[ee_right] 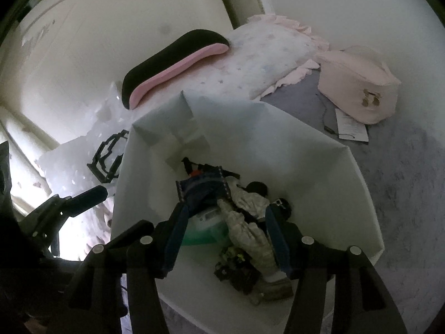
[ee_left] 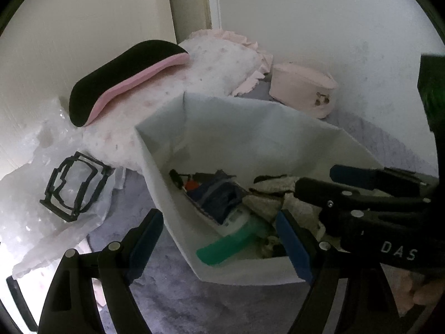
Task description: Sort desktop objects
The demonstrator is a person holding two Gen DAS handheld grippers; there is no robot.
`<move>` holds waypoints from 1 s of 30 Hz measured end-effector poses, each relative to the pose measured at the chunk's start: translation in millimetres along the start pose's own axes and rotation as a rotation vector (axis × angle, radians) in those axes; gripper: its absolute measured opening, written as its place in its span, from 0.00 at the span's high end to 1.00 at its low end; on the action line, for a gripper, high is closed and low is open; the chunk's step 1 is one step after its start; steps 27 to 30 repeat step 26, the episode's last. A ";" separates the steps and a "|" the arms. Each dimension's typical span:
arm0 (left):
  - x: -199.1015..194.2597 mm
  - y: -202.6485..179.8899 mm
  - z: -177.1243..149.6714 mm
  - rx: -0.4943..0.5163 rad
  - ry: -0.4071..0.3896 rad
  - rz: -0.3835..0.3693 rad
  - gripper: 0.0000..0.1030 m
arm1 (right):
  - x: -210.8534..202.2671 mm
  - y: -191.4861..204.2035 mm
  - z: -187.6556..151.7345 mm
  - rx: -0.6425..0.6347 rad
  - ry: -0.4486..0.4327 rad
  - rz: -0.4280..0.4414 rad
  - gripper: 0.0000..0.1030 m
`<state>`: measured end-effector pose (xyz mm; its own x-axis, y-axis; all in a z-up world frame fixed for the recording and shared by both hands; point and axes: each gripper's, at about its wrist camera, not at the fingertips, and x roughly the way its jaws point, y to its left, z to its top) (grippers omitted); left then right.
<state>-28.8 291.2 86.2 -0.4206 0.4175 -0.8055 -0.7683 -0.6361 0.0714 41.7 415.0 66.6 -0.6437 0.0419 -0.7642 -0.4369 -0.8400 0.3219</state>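
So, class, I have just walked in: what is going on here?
A person with a gripper in each hand is sorting small items into a white box on a grey surface. The right gripper is open over the pile inside, its fingers either side of a pale crumpled item. The left gripper is open at the box's near wall. A black frame, pink-and-black pad and pink pouch are still outside.
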 end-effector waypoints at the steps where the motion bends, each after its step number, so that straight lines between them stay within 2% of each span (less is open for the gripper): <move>1: -0.6 0.0 -1.3 -0.006 -0.005 -0.003 0.21 | 0.1 1.2 0.0 -0.005 0.001 0.004 0.44; 5: -4.3 2.7 -3.2 -0.021 -0.019 0.023 0.21 | 2.2 3.9 -1.6 -0.014 0.011 -0.001 0.44; 9: -8.0 10.5 -5.1 -0.065 -0.010 -0.012 0.21 | 1.0 7.5 -0.9 -0.018 0.009 0.000 0.44; 11: -13.6 11.9 -7.4 -0.073 -0.035 -0.003 0.21 | -0.7 11.2 -0.4 -0.030 0.003 0.006 0.44; 12: -18.2 12.0 -9.3 -0.076 -0.054 0.023 0.19 | -1.9 13.3 0.1 -0.032 0.000 0.012 0.44; 13: -23.3 12.0 -12.3 -0.084 -0.076 0.070 0.12 | -3.0 15.8 0.1 -0.037 -0.001 0.022 0.44; 15: -25.8 13.2 -14.7 -0.087 -0.083 0.094 0.05 | -2.8 20.1 0.1 -0.045 -0.001 0.032 0.44; 23: -26.6 22.9 -24.3 -0.088 -0.041 0.073 0.05 | -1.8 38.5 -2.2 -0.101 0.020 0.019 0.44; 26: -32.2 18.7 -32.8 -0.061 -0.073 0.091 0.06 | -3.8 44.3 -3.8 -0.112 0.025 0.011 0.44; 30: -32.2 18.7 -32.8 -0.061 -0.073 0.091 0.06 | -3.8 44.3 -3.8 -0.112 0.025 0.011 0.44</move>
